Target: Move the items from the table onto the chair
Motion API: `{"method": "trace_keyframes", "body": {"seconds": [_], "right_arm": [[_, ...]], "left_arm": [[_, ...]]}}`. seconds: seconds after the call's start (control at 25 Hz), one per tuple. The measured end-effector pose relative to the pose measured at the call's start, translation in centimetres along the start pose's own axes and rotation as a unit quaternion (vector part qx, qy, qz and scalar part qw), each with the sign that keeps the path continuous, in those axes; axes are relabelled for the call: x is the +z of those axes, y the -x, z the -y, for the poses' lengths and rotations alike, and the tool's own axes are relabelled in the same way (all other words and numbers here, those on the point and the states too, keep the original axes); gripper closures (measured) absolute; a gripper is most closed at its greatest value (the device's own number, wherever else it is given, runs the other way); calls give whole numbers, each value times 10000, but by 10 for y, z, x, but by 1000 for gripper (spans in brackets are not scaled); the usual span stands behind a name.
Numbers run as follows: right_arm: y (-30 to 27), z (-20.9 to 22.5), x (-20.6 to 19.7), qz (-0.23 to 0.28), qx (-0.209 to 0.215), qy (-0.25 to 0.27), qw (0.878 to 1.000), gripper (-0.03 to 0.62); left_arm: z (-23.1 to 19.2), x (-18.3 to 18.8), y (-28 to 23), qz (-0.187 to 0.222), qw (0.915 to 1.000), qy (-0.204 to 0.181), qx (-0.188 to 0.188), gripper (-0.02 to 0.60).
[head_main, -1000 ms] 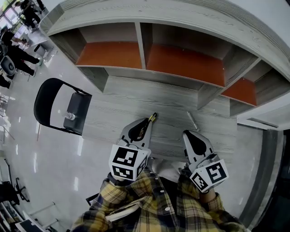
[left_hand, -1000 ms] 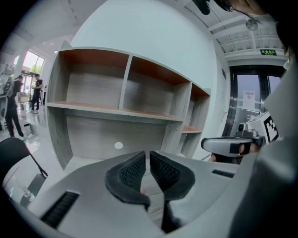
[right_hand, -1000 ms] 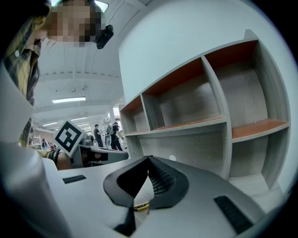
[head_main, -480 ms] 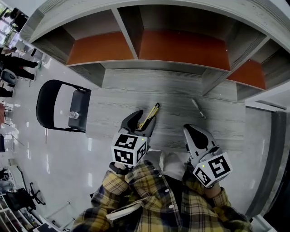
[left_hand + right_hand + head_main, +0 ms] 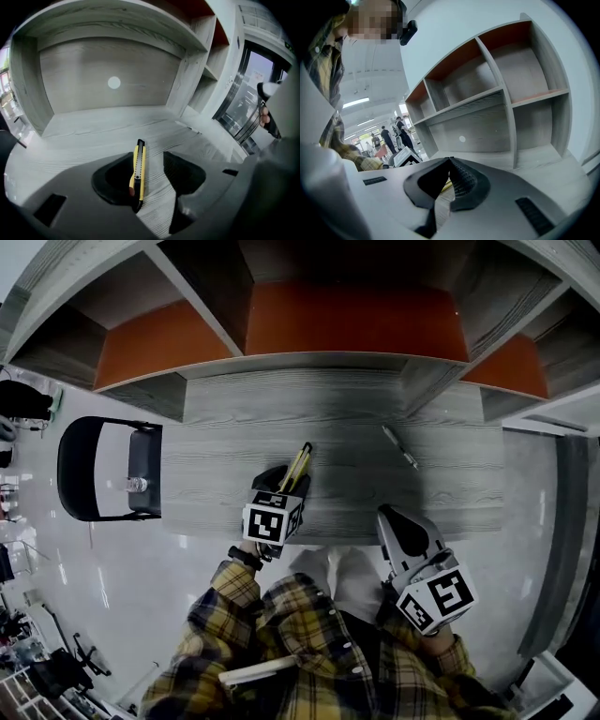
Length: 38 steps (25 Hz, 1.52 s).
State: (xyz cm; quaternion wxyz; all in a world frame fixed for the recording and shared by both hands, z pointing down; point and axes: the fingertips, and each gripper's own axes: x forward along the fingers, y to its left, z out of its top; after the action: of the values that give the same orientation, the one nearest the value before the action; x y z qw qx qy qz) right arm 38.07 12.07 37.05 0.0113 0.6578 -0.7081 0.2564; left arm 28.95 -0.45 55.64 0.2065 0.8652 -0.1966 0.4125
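In the head view the knife (image 5: 298, 463) lies on the table (image 5: 394, 493) toward its front edge. Its near end sits between the jaws of the left gripper (image 5: 286, 482). The right gripper (image 5: 396, 521) hangs at the table's front edge, and the chair (image 5: 84, 470) stands well apart to the left.

In the left gripper view the jaws stand wide apart with the knife between them, nearer the left pad and not pressed by either. It is slim, with a yellow body and a black centre strip and ends. It is probably light, stiff and smooth, so a squeeze across mid-body looks safest.

In the right gripper view the jaws are together and empty.
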Motion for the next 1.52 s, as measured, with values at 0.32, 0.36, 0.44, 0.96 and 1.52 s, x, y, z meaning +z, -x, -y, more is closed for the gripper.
{"method": "trace_keyframes", "body": {"seconds": [0.32, 0.36, 0.44, 0.96, 1.52], "right_arm": [[3, 6, -20, -99, -163, -220, 9996, 577], [3, 5, -21, -97, -162, -252, 9995, 577], [2, 3, -23, -88, -152, -304, 9994, 577], [1, -4, -19, -100, -62, -238, 9996, 577], [6, -25, 5, -22, 702, 378, 9968, 577]], "left_arm": [[-15, -27, -32, -545, 9984, 132, 100, 388], [-14, -29, -35, -614, 9980, 143, 101, 388], [-15, -32, -38, -735, 9971, 180, 125, 388], [-19, -47, -40, -1027, 9940, -4, 385, 463], [-13, 1, 62, 572, 9937, 680, 677, 463]]}}
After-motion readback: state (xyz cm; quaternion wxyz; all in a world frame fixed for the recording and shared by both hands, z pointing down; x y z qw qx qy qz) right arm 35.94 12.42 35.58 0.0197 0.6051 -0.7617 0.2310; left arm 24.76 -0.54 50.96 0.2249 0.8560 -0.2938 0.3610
